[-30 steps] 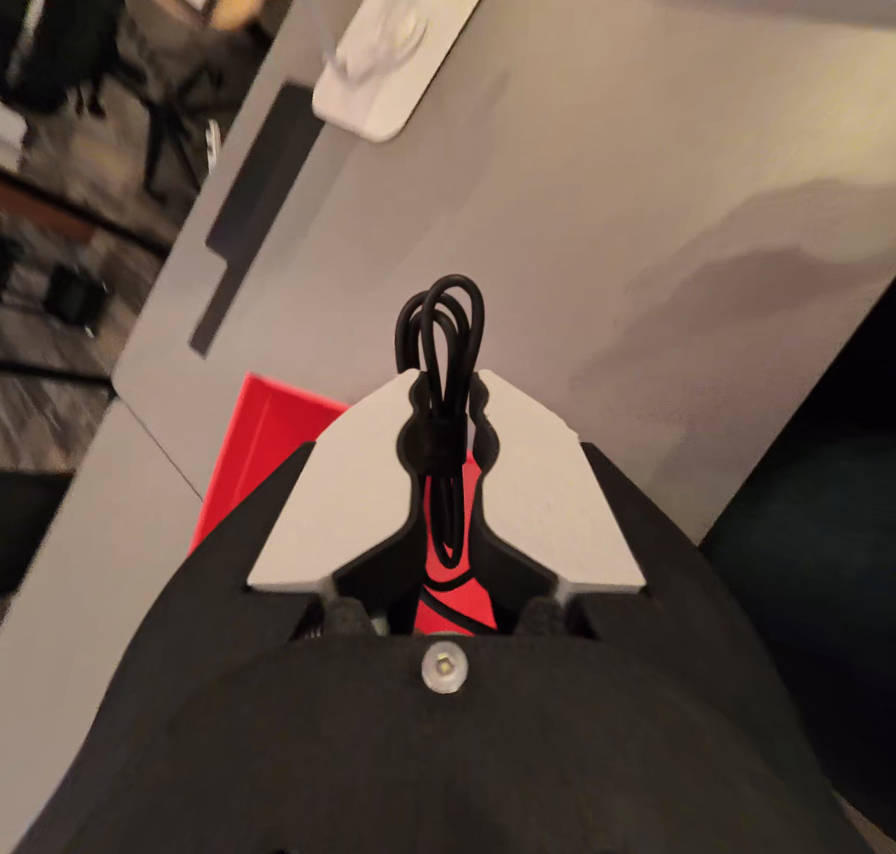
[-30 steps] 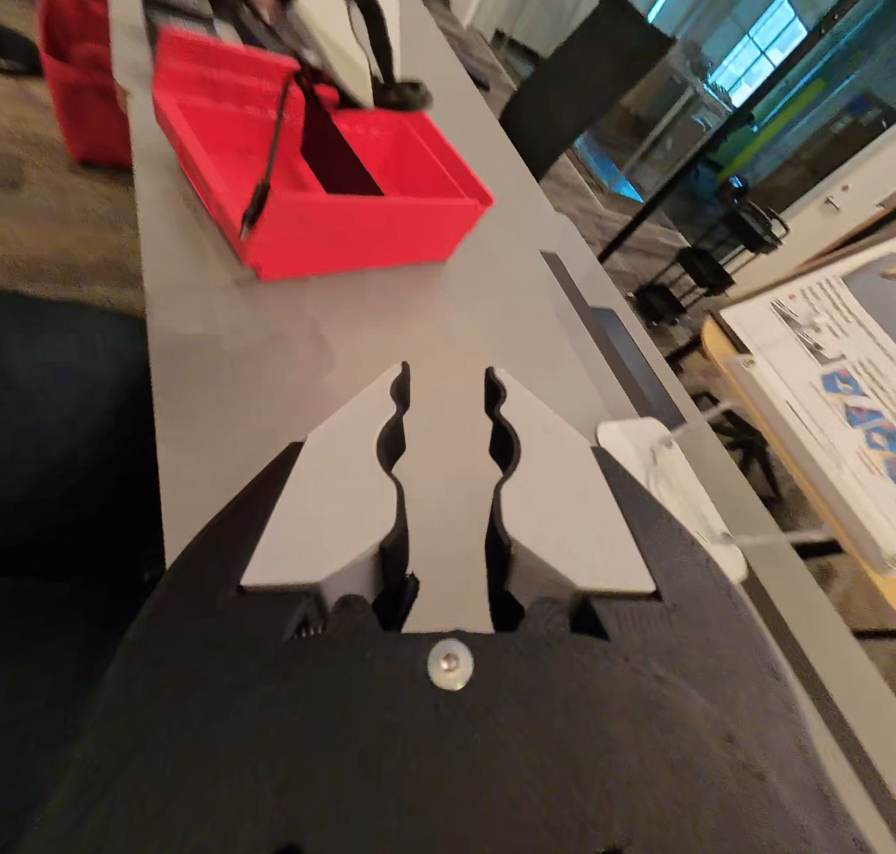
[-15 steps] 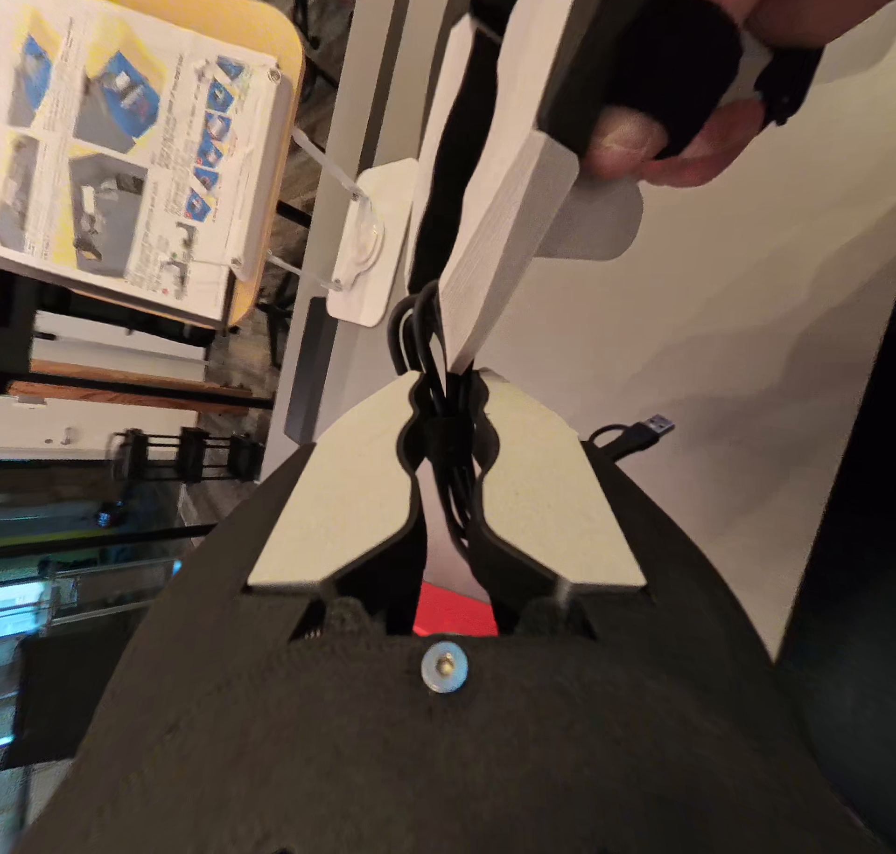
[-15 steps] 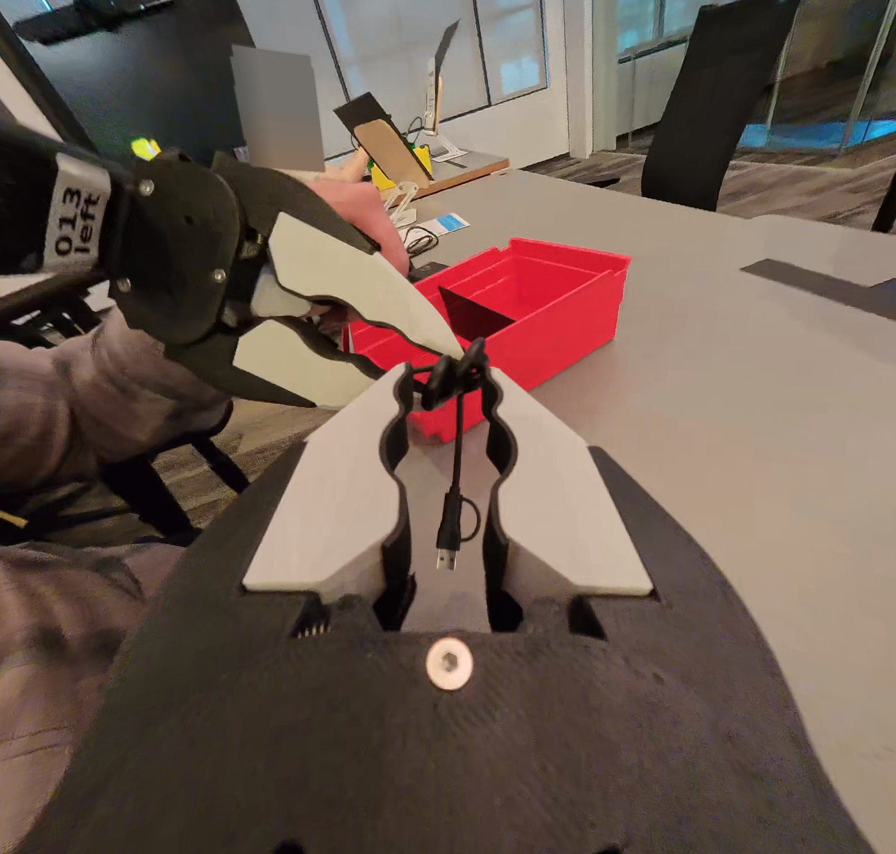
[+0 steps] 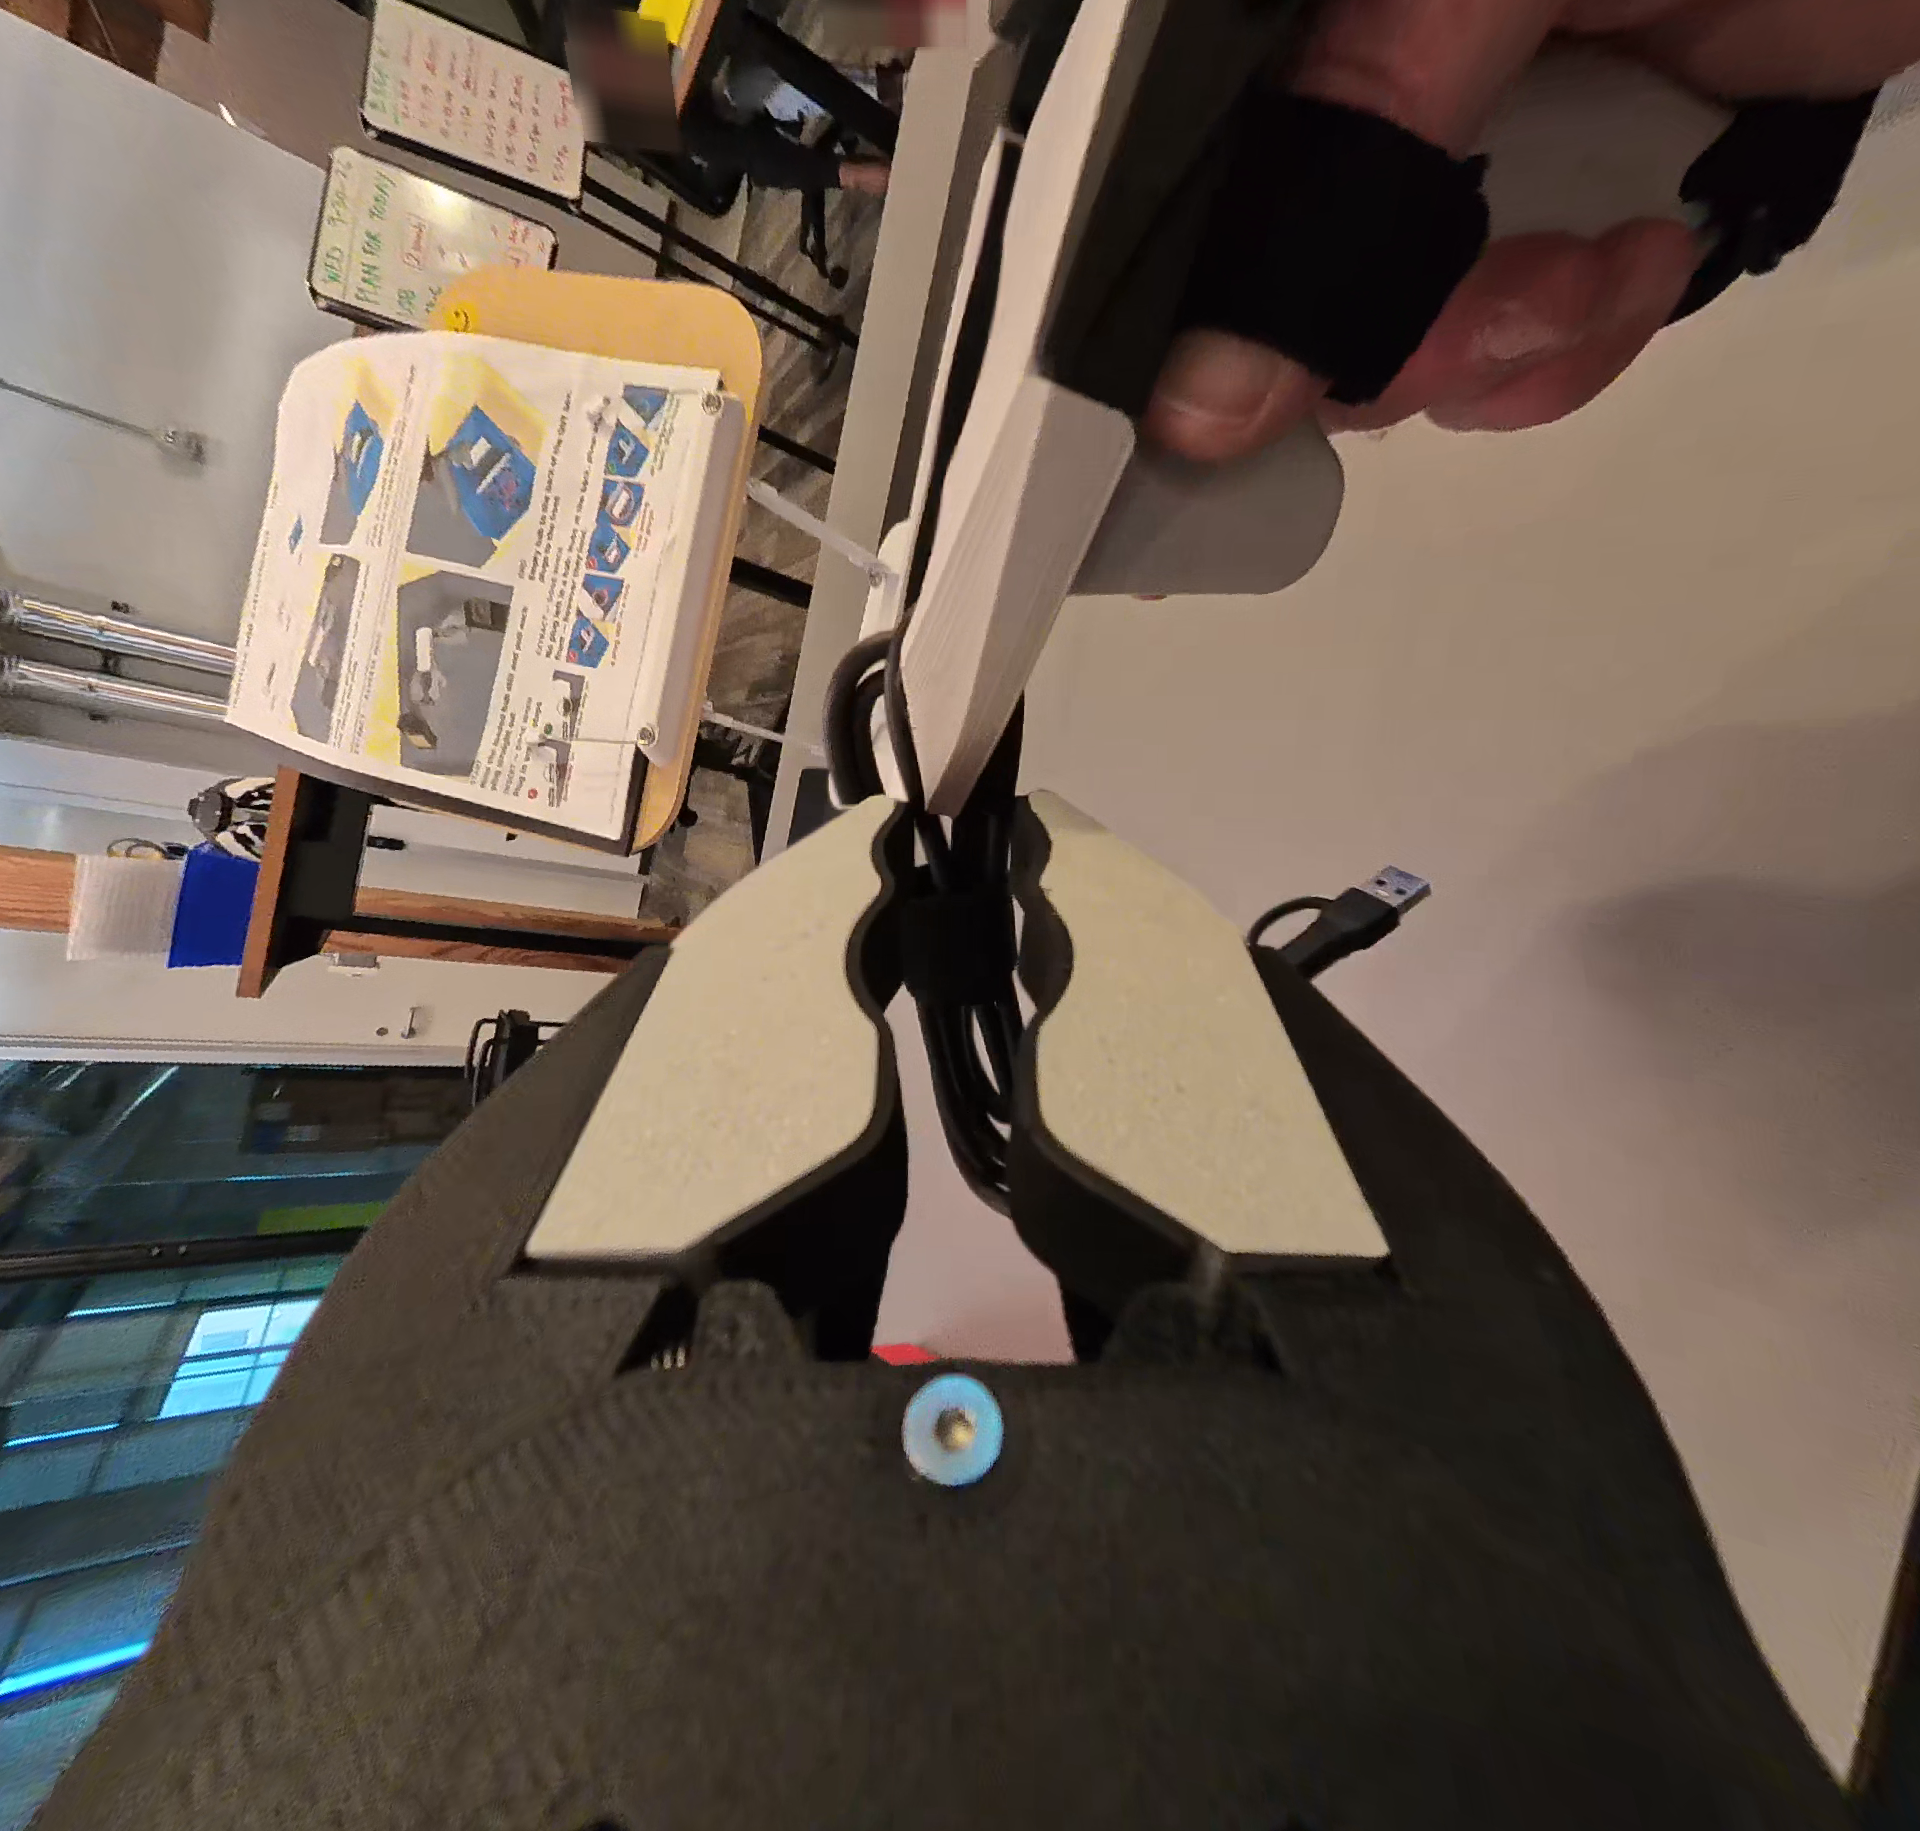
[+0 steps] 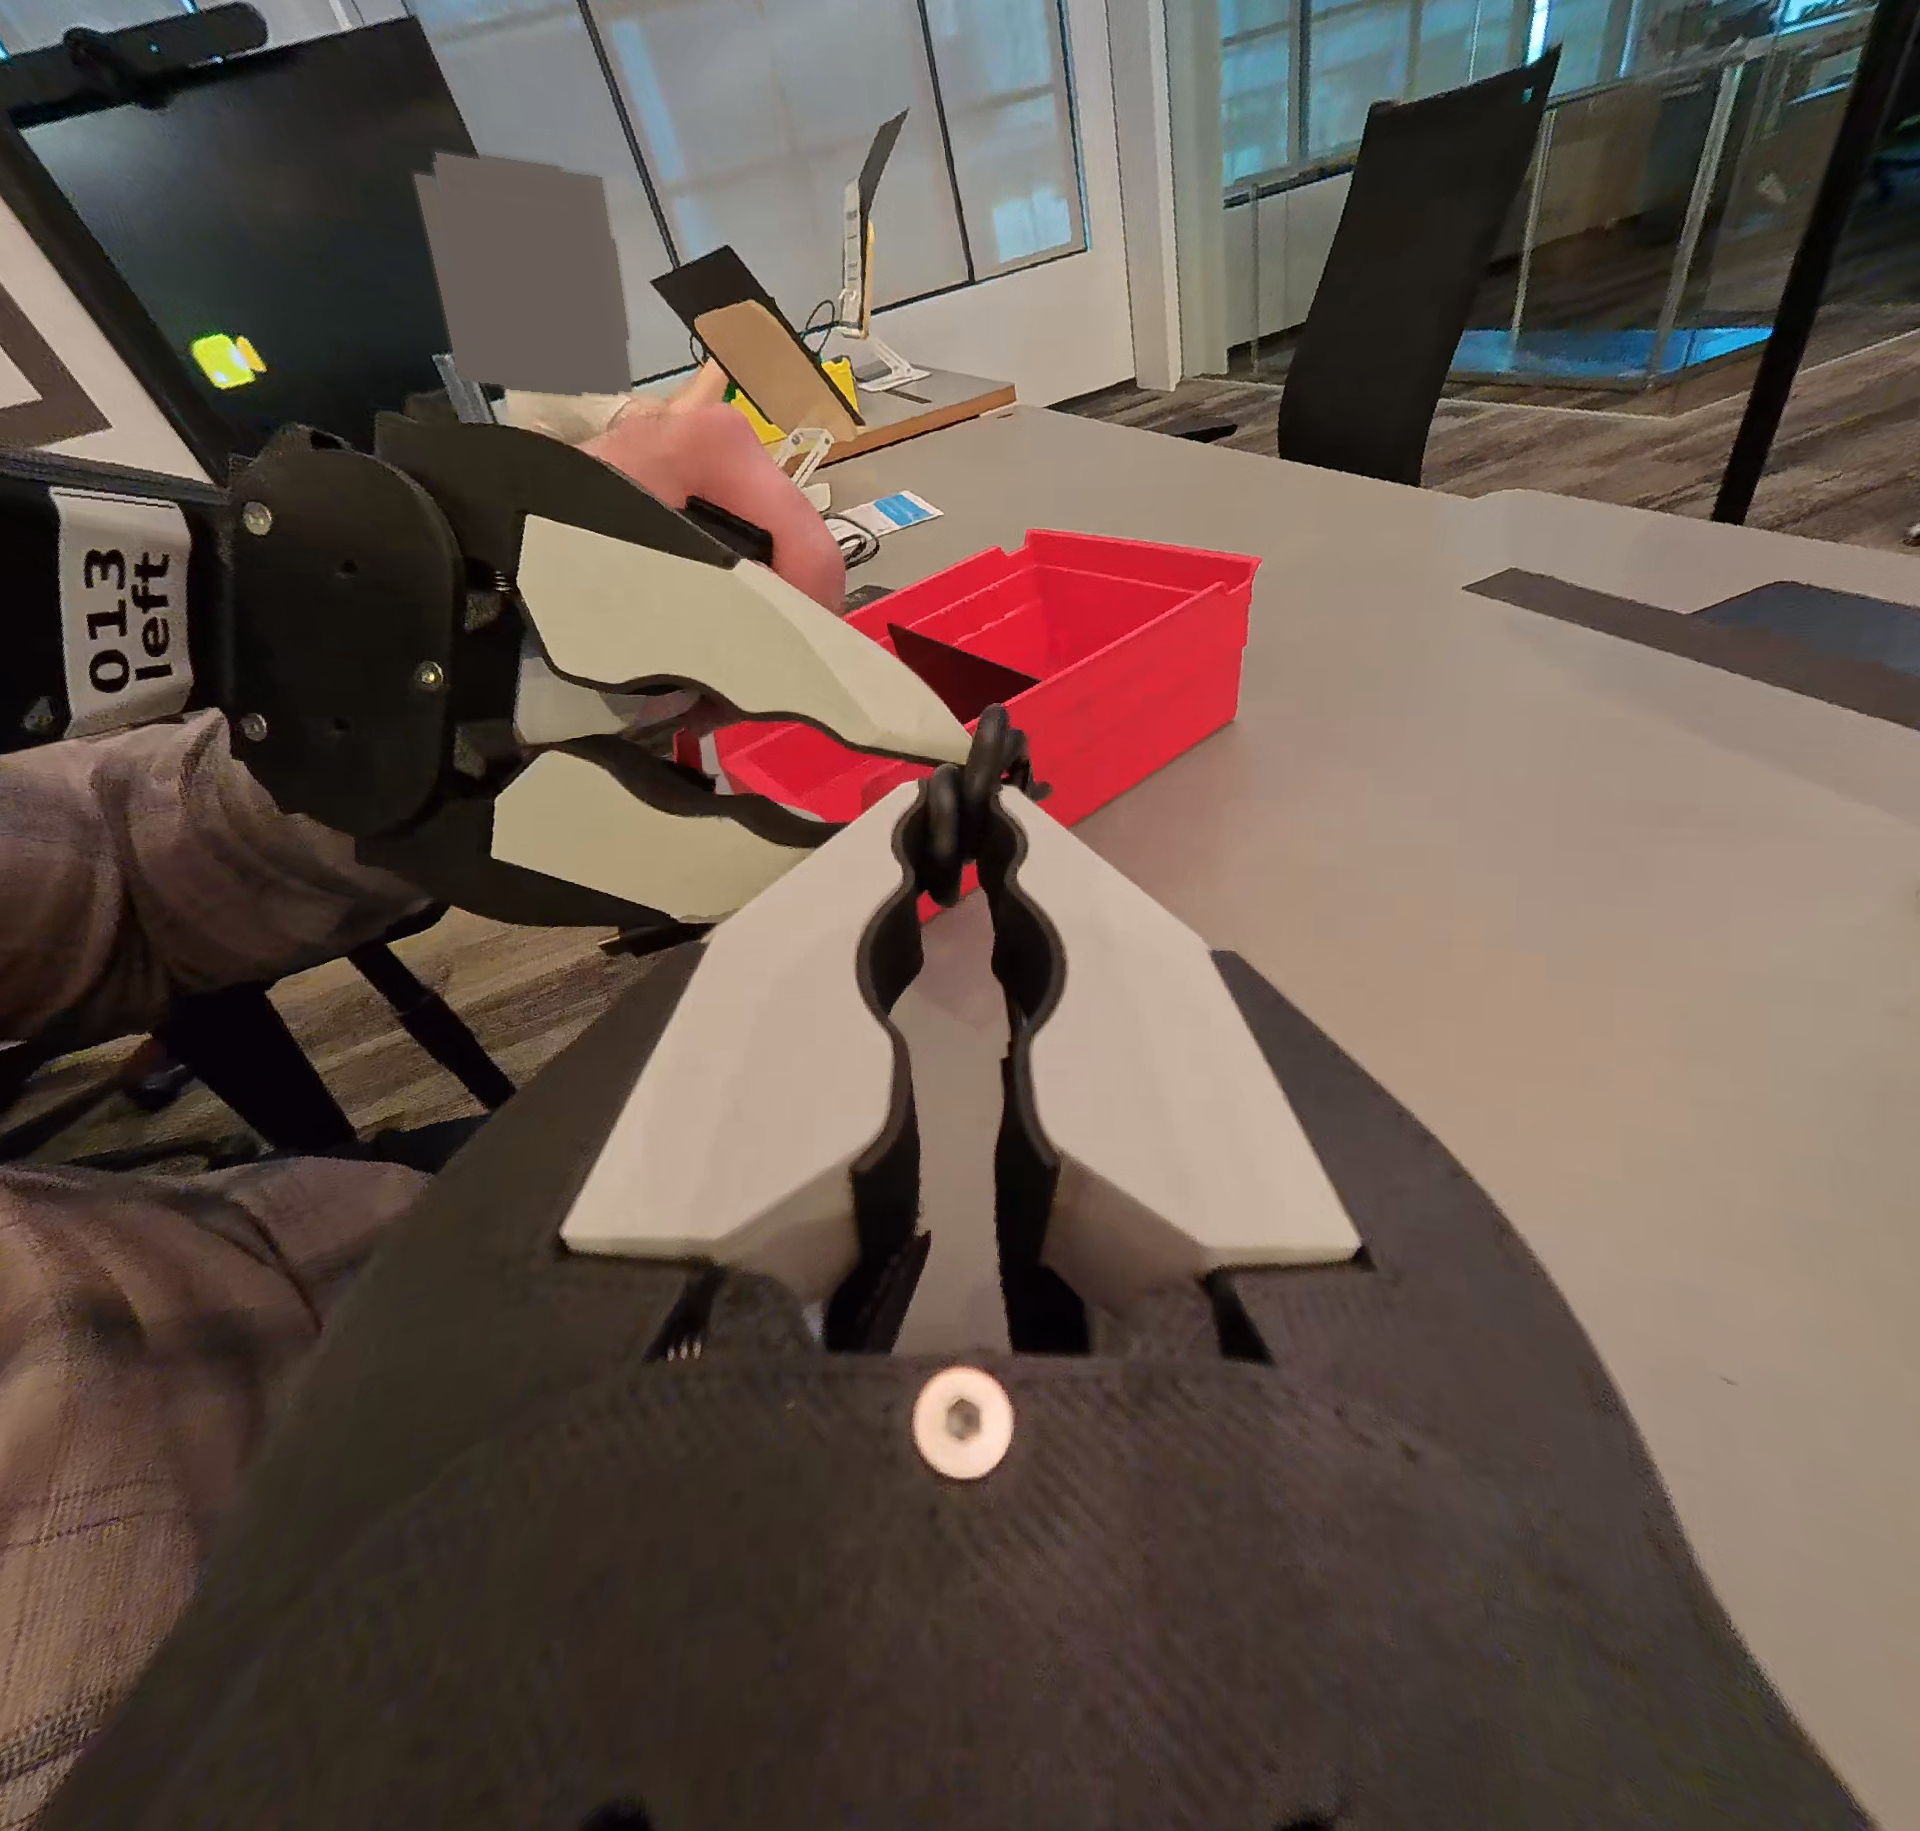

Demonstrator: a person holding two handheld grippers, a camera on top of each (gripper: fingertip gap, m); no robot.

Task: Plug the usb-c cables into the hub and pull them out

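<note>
While both grippers pinch the bundled cable (image 5: pixel 951 950), its plugs stay mostly hidden.

Tall windows (image 6: pixel 831 88) line the far wall behind a black chair (image 6: pixel 1392 285). The floor (image 6: pixel 1621 441) is dark wood planks. A grey surface (image 6: pixel 1507 846) runs long, and whiteboards (image 5: pixel 436 181) hang on a white wall.
</note>
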